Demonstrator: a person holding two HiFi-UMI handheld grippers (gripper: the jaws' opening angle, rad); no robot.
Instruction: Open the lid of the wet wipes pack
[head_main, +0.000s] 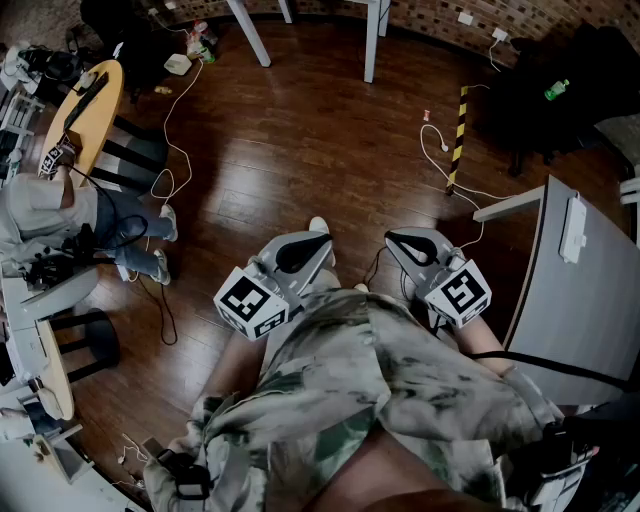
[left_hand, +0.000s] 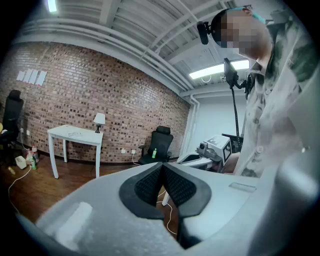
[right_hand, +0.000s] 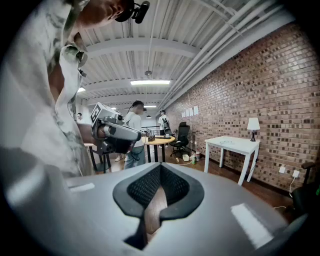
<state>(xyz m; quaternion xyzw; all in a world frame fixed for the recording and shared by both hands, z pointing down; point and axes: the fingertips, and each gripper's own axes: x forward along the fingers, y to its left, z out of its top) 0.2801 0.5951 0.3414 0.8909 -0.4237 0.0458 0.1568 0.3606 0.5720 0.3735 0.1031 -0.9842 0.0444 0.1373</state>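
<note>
The left tool (head_main: 320, 240) and the right tool (head_main: 393, 238) hang side by side just in front of the person's body, both pointing forward over the bare wooden floor (head_main: 300, 130). In the left gripper view the left tool (left_hand: 161, 166) has its jaws together at the tips with nothing between them; the right gripper view shows the same of the right tool (right_hand: 160, 168), pads meeting, empty.

No wipes pack can be made out in any view, so the task does not look begun. The nearest candidate place is the grey worktop (head_main: 590, 310), which lies off to the person's right, beside the right tool and well apart from the left. On it, near its far edge, sits a white oblong thing (head_main: 573, 228) with its long axis running away from the person; whether that is the pack cannot be told, as it is too small.

If it is, the coming move turns on a swing to the right. The right tool is the nearer and would arrive first; the left would have to cross in front of the body to steady the pack.
</note>
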